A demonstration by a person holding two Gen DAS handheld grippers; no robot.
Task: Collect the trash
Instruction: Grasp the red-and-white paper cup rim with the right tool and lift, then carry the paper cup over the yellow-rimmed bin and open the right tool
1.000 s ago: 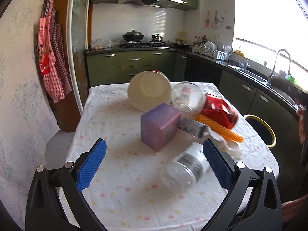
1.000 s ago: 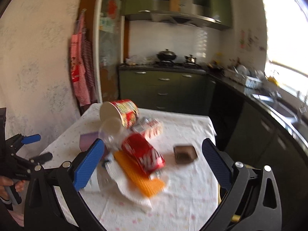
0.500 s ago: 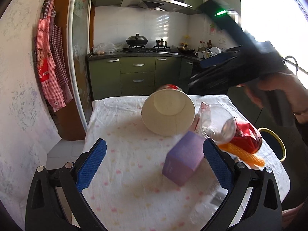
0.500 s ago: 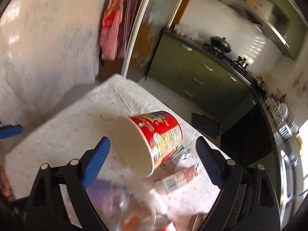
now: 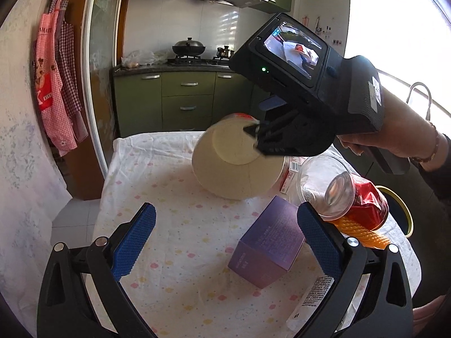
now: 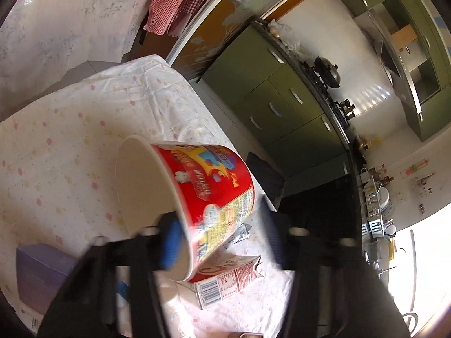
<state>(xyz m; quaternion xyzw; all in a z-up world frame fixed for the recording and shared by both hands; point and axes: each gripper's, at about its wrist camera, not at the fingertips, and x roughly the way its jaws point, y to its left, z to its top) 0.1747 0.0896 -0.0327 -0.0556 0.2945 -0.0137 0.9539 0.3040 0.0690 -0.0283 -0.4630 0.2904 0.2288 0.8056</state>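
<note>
A red instant-noodle cup (image 5: pixel 236 169) (image 6: pixel 203 186) lies on its side on the cloth-covered table (image 5: pixel 169 174), mouth toward me. My right gripper (image 6: pixel 222 233) (image 5: pixel 253 132) reaches down at its rim with jaws closing: one finger is inside the mouth, the other outside, and the cup wall is between them. The fingers are blurred and the outer one still stands off the wall. My left gripper (image 5: pixel 225 242) hovers open over the near table with nothing between its fingers. A purple box (image 5: pixel 267 248) (image 6: pixel 39 273) lies by its right finger.
Right of the cup lie a clear plastic cup (image 5: pixel 318 186), a red can (image 5: pixel 366 205), an orange ribbed piece (image 5: pixel 363 233) and a small carton (image 6: pixel 225 278). A clear bottle (image 5: pixel 315 295) lies near the front edge. A yellow-rimmed bin (image 5: pixel 406 214) stands past the table's right side.
My right gripper has swung in over the table, rolled, and narrowed its wide-open fingers around the noodle cup's rim. My left gripper has shifted left, so the trash sits further right in its view.
</note>
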